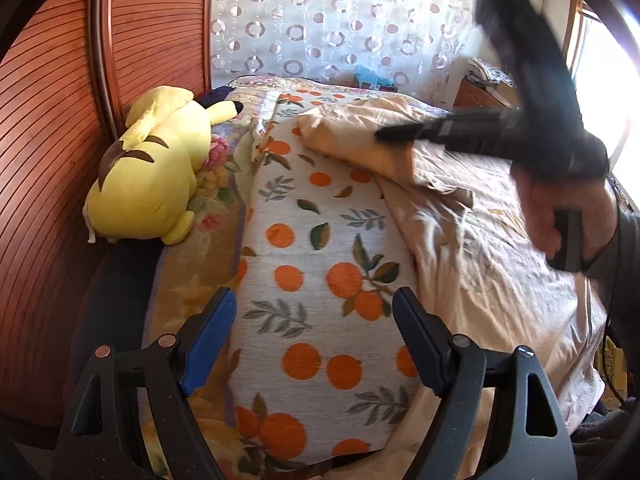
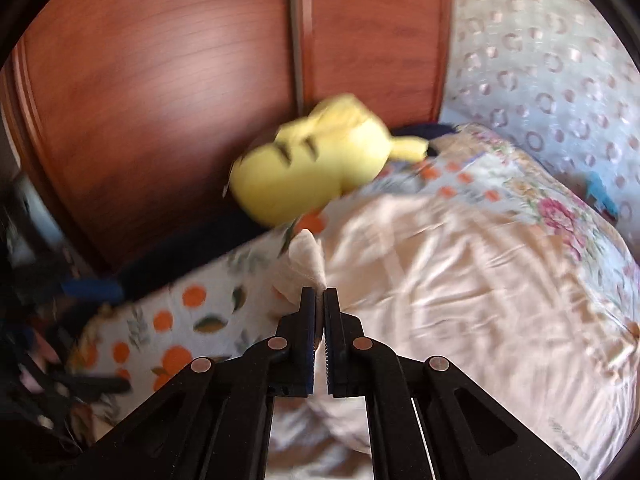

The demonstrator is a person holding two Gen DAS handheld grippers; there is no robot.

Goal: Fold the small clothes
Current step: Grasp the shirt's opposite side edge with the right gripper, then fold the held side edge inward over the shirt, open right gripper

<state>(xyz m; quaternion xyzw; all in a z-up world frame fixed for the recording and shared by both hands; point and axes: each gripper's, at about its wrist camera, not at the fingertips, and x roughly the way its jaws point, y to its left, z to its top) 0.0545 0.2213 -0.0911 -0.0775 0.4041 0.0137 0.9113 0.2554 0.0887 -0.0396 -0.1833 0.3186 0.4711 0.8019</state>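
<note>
A pale peach garment (image 1: 460, 216) lies crumpled across the bed on the right of the left wrist view. My left gripper (image 1: 314, 300) is open and empty, hovering over the orange-print blanket (image 1: 312, 248). My right gripper (image 2: 319, 294) is shut on a corner of the peach garment (image 2: 460, 280) and holds it lifted; the pinched corner sticks up past the fingertips. The right gripper also shows, blurred, in the left wrist view (image 1: 384, 134), held by a hand (image 1: 560, 208) above the garment.
A yellow plush toy (image 1: 156, 168) lies at the head of the bed against the wooden headboard (image 1: 60, 128); it also shows in the right wrist view (image 2: 312, 168). A patterned curtain (image 1: 340, 20) hangs behind. A floral quilt (image 2: 552, 208) lies beneath.
</note>
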